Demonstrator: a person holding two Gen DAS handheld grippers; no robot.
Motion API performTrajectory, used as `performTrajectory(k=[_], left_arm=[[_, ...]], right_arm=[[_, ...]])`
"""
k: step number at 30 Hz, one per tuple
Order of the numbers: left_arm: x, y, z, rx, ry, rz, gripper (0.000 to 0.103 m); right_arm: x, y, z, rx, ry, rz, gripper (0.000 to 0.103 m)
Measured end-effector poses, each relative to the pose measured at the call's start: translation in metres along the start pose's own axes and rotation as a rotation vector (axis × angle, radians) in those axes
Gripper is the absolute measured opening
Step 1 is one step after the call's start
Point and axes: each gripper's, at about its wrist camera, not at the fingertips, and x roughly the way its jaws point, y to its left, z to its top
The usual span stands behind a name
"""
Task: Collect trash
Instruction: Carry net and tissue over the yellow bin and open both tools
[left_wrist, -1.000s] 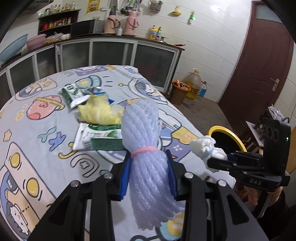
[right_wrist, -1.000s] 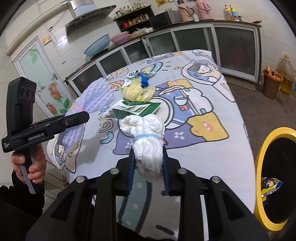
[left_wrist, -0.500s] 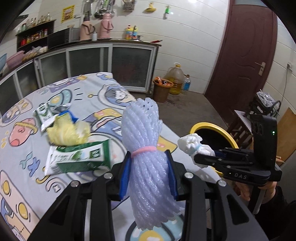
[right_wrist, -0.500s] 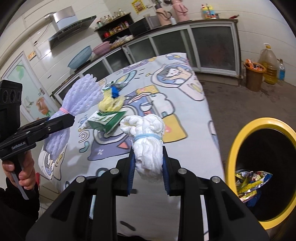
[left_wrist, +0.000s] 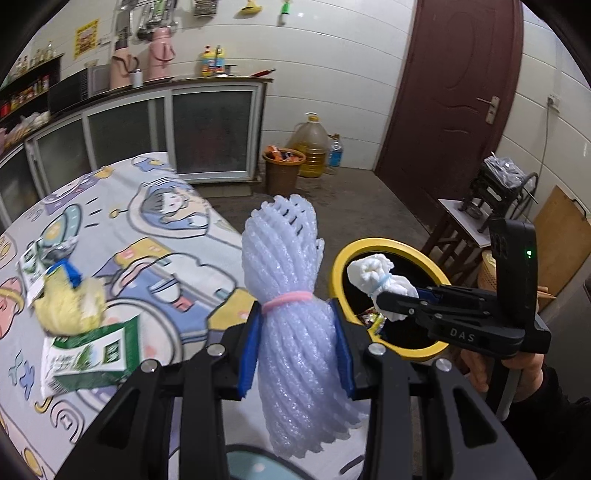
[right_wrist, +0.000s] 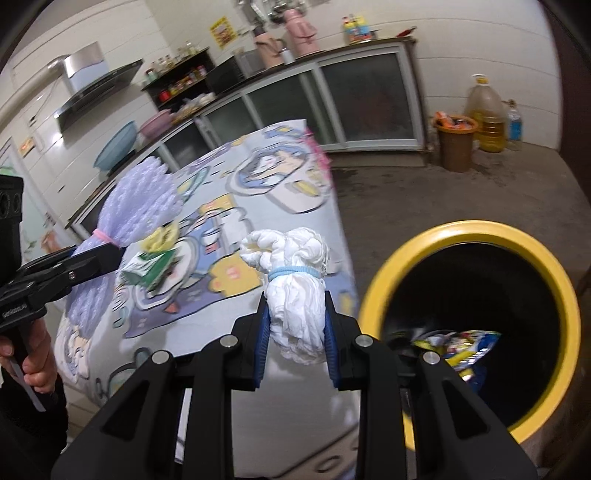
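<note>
My left hand-held gripper (left_wrist: 297, 347) pinches a pale lilac foam-net bundle tied with a pink band (left_wrist: 291, 288) between its blue pads, just past the edge of the bench with the cartoon-print cloth (left_wrist: 155, 236). My right hand-held gripper (right_wrist: 295, 332) clamps a white crumpled wad bound with a blue band (right_wrist: 295, 288) beside the yellow-rimmed black trash bin (right_wrist: 476, 229) (colourful wrappers lie inside it). A yellow crumpled bag (left_wrist: 68, 306) and a green-and-white carton (left_wrist: 92, 354) lie on the bench.
</note>
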Motion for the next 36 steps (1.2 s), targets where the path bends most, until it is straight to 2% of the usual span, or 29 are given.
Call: performTrajectory(k=[12,23,31,36], left_arm=[[0.031,-0.049,0.023,0.093,-0.002,-0.071,0.034],[0.062,-0.085,0.033,0.164,0.0,-0.103,0.034],[0.113,-0.103,0.038,0.172,0.065,-0.13,0.034],[0.144,-0.106,0.034,0.163,0.121,-0.135,0.034]], right_arm=[[-0.022,-0.062,-0.001,0.105,-0.071,-0.16,0.026],[-0.023,-0.106,-0.016,0.198,-0.067,-0.282,0.026],[-0.021,-0.136,-0.025,0.298,-0.022,-0.341,0.026],[-0.019,-0.142,-0.029,0.317,-0.005,-0.362,0.026]])
